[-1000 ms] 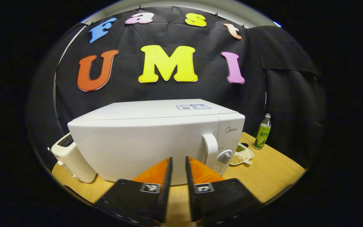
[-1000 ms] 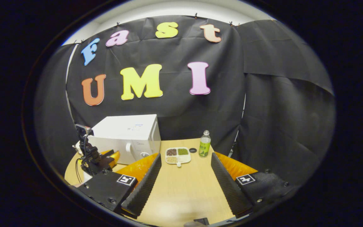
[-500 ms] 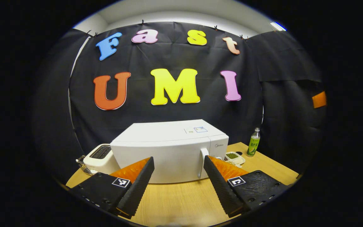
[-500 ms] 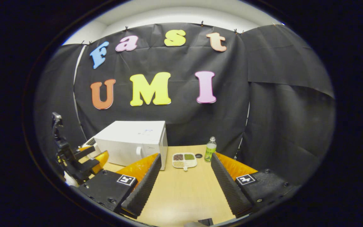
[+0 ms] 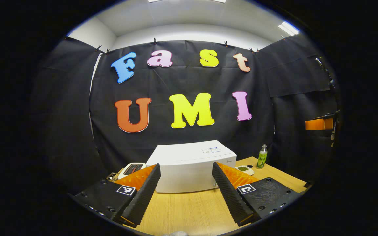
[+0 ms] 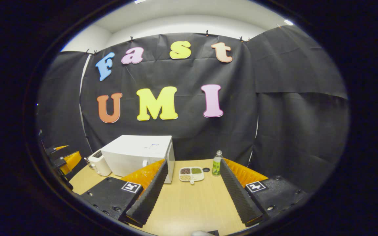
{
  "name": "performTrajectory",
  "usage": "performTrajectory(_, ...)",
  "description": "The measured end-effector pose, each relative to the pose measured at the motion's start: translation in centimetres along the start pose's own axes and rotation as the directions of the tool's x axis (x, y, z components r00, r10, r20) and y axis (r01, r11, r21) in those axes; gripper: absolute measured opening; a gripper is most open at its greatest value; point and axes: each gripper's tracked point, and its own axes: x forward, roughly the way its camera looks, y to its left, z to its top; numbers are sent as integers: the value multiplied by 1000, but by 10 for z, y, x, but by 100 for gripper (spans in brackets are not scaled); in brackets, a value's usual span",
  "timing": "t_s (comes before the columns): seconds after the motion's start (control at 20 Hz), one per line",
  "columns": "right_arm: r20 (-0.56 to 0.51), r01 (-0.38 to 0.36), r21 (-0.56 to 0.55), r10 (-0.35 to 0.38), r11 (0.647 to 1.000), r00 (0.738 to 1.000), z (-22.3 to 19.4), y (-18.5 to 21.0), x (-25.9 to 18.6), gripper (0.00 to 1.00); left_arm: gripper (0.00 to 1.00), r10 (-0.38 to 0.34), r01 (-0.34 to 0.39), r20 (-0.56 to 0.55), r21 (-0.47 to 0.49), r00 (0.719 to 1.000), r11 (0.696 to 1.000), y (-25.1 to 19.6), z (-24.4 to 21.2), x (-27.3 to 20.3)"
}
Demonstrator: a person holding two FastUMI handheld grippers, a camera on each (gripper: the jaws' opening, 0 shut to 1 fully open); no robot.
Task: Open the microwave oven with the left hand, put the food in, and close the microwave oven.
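Microwave oven [image 5: 189,170] sits shut ahead of the left gripper [image 5: 185,193], framed between its spread, empty fingers — well apart from them. Rigid and likely heavy, it should stay put; its door handle [image 6: 145,163], a stiff smooth bar, looks the place to hook and pull. Right gripper [image 6: 192,193] is also spread and empty, the divided food tray [image 6: 191,173] just ahead between its fingers

The left gripper [image 5: 186,191] hangs above the near edge of the table, fingers spread wide apart. The right gripper [image 6: 192,191] does likewise, holding nothing.
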Motion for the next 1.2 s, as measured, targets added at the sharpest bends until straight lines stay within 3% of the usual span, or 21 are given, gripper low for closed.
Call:
performTrajectory(0.05, 13, -23, 3, 23, 1000, 1000, 4, 0, -3, 92, 96, 15, -15, 10, 0, 1000, 1000, -1, 9, -7)
performTrajectory(0.1, 20, -36, 0, 36, 999, 999, 8, -2, -7, 92, 96, 30, -30, 22, 0, 999, 1000, -3, 18, -14)
performTrajectory(0.15, 15, -49, -8, 49, 999, 999, 6, -7, -9, 100, 96, 48, -48, 27, 5, 998, 999, -5, 23, -19)
performTrajectory(0.2, 10, -63, -16, 63, 998, 998, 6, -9, -14, 92, 96, 63, -63, 33, 10, 998, 998, -9, 28, -26)
performTrajectory(0.25, 17, -77, -19, 77, 997, 997, 11, -11, -19, 92, 96, 69, -69, 33, 10, 997, 998, -14, 37, -36)
performTrajectory(0.3, 29, -90, -23, 91, 996, 995, 16, -13, -24, 100, 96, 67, -67, 37, 8, 997, 998, -23, 42, -41)
performTrajectory(0.35, 33, -95, -30, 96, 995, 995, 17, -18, -29, 92, 96, 71, -71, 42, 6, 997, 997, -30, 48, -48)
performTrajectory(0.45, 45, -106, -41, 108, 993, 993, 20, -24, -37, 92, 96, 87, -87, 47, 1, 995, 996, -39, 55, -61)
performTrajectory(0.5, 57, -110, -44, 112, 993, 992, 23, -27, -41, 100, 96, 90, -90, 50, -6, 995, 996, -45, 59, -68)
performTrajectory(0.65, 74, -131, -29, 133, 991, 988, 27, -31, -53, 92, 96, 109, -109, 62, -6, 992, 994, -52, 67, -84)
performTrajectory(1.2, 119, -134, -50, 139, 990, 983, 40, -31, -92, 92, 96, 139, -137, 82, -27, 987, 990, -45, 85, -123)
